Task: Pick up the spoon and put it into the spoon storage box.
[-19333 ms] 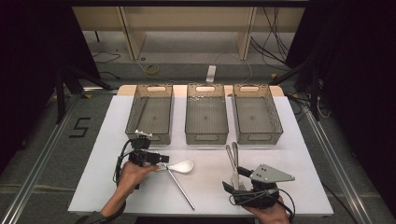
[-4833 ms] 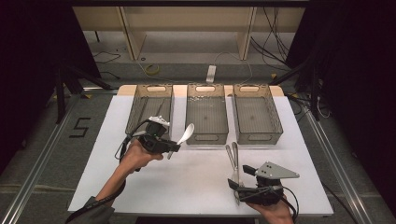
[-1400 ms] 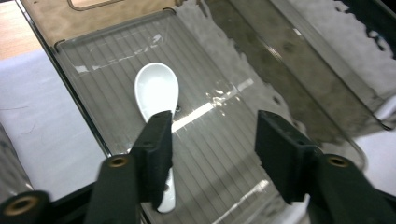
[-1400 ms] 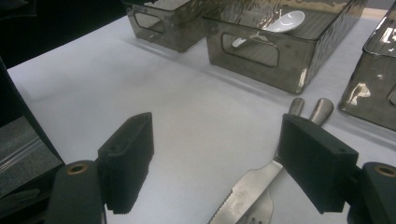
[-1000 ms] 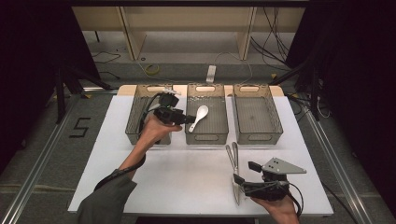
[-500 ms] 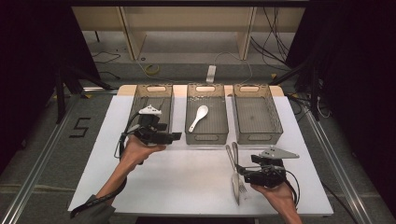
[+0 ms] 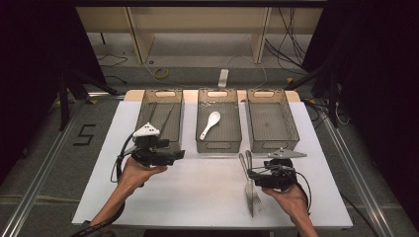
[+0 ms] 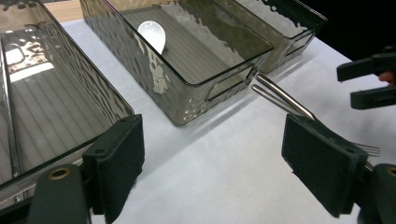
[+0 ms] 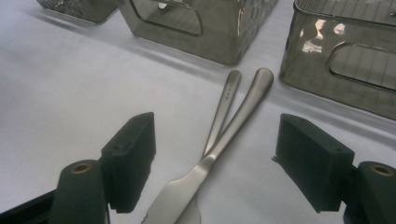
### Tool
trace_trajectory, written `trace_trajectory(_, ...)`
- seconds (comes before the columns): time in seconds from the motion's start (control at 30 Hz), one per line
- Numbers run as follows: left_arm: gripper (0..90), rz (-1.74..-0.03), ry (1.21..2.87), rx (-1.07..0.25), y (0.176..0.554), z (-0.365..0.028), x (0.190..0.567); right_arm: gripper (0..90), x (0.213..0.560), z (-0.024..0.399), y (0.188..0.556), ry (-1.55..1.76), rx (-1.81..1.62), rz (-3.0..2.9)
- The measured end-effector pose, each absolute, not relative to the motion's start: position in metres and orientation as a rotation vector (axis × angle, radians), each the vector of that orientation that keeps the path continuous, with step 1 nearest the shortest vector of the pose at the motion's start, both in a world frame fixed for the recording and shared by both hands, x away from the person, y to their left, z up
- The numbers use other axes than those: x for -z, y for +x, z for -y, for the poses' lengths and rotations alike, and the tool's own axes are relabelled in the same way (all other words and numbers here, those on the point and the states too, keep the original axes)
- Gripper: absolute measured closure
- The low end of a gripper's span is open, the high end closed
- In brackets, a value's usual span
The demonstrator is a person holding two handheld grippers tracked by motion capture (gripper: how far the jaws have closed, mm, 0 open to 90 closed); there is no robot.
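Observation:
A white spoon (image 7: 209, 125) (image 8: 152, 35) lies in the middle grey bin (image 7: 218, 145). My left gripper (image 7: 179, 155) (image 8: 215, 133) hovers over the white table in front of the left bin (image 7: 163, 94). Its jaws have just been opening and stand open with nothing between them. A steel knife (image 9: 233, 122) and a fork (image 9: 224, 102) lie side by side on the table (image 7: 249, 182), handles toward the bins. My right gripper (image 7: 251, 175) (image 9: 217, 135) is open, low over them, one jaw on each side, not touching.
A third grey bin (image 7: 272, 94) stands at the back right. A thin metal utensil (image 7: 167, 116) lies in the left bin. The white table (image 7: 197, 197) ends close behind both hands. The right gripper (image 8: 369, 84) shows far off in the left gripper view.
A second ago my left gripper held the white spoon over the middle bin. The spoon now lies in that bin, and the left gripper has drawn back empty. The right gripper edged toward the cutlery.

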State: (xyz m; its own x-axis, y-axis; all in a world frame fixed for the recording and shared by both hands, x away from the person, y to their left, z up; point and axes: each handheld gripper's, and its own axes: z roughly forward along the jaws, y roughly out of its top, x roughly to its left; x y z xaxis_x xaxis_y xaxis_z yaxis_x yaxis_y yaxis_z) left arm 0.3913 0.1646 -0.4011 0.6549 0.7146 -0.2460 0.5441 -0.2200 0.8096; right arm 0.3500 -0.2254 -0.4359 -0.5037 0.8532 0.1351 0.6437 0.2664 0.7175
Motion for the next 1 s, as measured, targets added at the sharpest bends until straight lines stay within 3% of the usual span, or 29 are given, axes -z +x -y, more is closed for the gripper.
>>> trace_trajectory(1.0, 15.5, -0.904, 1.889, -0.306, 0.358, -0.18, 0.415, 29.2, 0.446, 0.22, 0.375, 1.463, -0.917, -2.381)
